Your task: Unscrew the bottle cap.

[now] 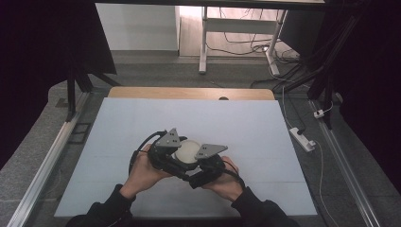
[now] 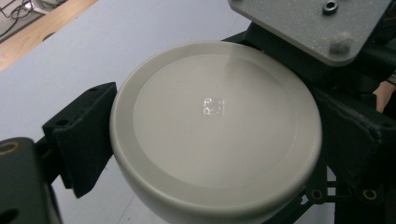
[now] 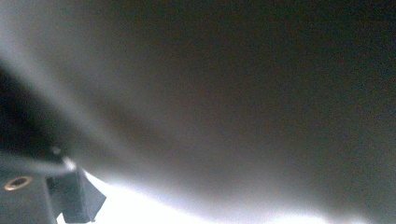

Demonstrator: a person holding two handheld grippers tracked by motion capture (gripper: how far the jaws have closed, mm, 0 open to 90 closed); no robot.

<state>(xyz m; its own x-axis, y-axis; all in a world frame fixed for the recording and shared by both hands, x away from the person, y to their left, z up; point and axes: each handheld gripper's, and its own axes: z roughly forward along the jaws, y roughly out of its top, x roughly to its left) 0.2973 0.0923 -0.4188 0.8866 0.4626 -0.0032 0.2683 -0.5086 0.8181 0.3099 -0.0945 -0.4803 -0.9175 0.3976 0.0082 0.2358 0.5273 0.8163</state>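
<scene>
Left gripper [image 1: 176,150]: jaws spread wide, one on each side of the white bowl [image 2: 215,128]. In the left gripper view the left jaw sits at the bowl's rim on the left, the right jaw at its right edge; whether they press the wall or just flank it, can't tell. Bowl is upside down, base ring facing the camera, small embossed mark in the middle.

Right gripper [image 1: 204,163]: comes in from the opposite side, grey top plate just beside the bowl. Its own view is a dark blur of something very close, with one jaw tip at the lower left. Open or closed: can't tell.

In the high view the bowl [image 1: 187,150] sits between the two grippers, over the near middle of the light blue mat [image 1: 246,127]. Both hands [image 1: 144,172] are close together, wood table edge [image 1: 189,92] at the far side.
</scene>
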